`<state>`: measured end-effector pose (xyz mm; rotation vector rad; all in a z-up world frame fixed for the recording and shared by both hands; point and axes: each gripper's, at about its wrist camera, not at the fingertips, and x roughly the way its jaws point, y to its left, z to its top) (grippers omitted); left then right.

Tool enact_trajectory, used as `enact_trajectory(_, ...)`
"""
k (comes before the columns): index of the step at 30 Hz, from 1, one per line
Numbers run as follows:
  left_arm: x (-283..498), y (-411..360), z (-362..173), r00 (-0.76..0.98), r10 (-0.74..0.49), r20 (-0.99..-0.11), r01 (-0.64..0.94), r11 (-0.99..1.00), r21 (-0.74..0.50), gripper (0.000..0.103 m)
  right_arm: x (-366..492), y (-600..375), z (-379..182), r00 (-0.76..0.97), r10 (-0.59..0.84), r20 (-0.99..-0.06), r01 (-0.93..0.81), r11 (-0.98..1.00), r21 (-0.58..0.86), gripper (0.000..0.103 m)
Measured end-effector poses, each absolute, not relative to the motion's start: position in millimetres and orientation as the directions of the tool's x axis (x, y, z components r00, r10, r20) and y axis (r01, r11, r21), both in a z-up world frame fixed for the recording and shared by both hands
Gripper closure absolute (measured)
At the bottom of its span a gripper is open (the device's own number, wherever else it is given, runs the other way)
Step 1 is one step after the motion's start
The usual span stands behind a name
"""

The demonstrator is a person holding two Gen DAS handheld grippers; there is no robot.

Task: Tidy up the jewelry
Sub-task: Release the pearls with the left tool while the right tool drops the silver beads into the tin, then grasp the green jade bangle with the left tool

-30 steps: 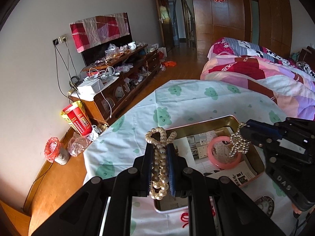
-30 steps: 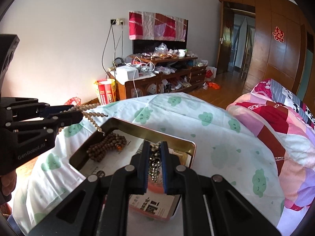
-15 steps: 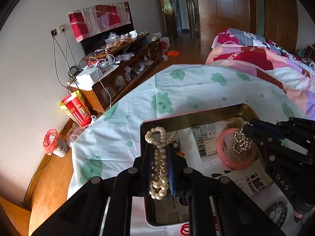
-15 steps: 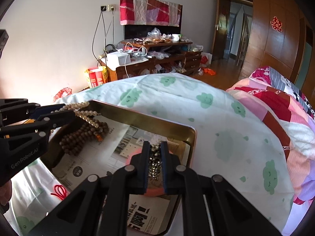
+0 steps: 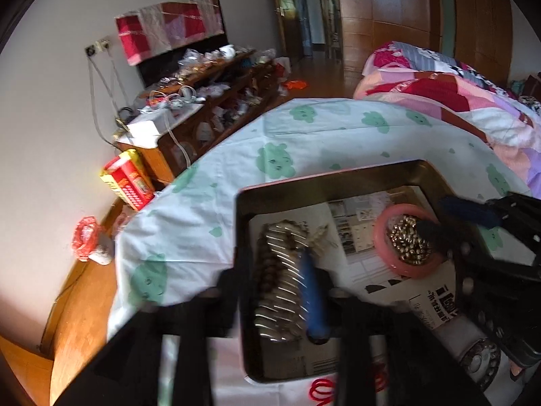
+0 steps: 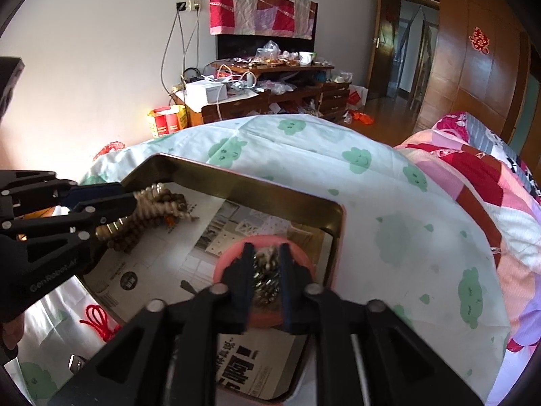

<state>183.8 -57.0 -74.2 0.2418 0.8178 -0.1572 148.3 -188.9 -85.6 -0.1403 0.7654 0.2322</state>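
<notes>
- Pearls [image 5: 282, 270] now lie blurred between the left claw [image 5: 280, 280] jaws, which have just been opening; the strand drops onto the brown wooden beads [image 6: 148, 218] at the tin tray's [image 6: 257, 187] left end.
- Gold chain [image 5: 407, 243] sits heaped inside the pink bangle [image 5: 405, 272]; the right claw [image 6: 267, 270] has just been opening too, its pads clear of the chain, so both pieces look delivered (my reading).
- Printed paper [image 6: 162, 264] lines the tray, which rests on a bench under a green-patterned cloth [image 6: 372, 182].
- A red cord [image 6: 99, 321] stays outside the tray, likely next.
- Tray walls and the close-set claws could snag a withdrawal.
</notes>
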Motion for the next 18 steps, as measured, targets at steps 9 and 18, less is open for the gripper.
enact_trajectory(9, 139.5, -35.7, -61.4, 0.715, -0.032, -0.698, 0.183, 0.973, 0.143, 0.019, 118.3, -195.4, -76.5, 0.721, 0.141, -0.678, -0.241, 0.969, -0.055, 0.040)
enact_trajectory(18, 82.1, -23.5, -73.8, 0.689, -0.033, -0.724, 0.157, 0.982, 0.105, 0.019, 72.0, -212.4, -76.2, 0.724, 0.107, -0.681, -0.204, 0.977, -0.063, 0.031)
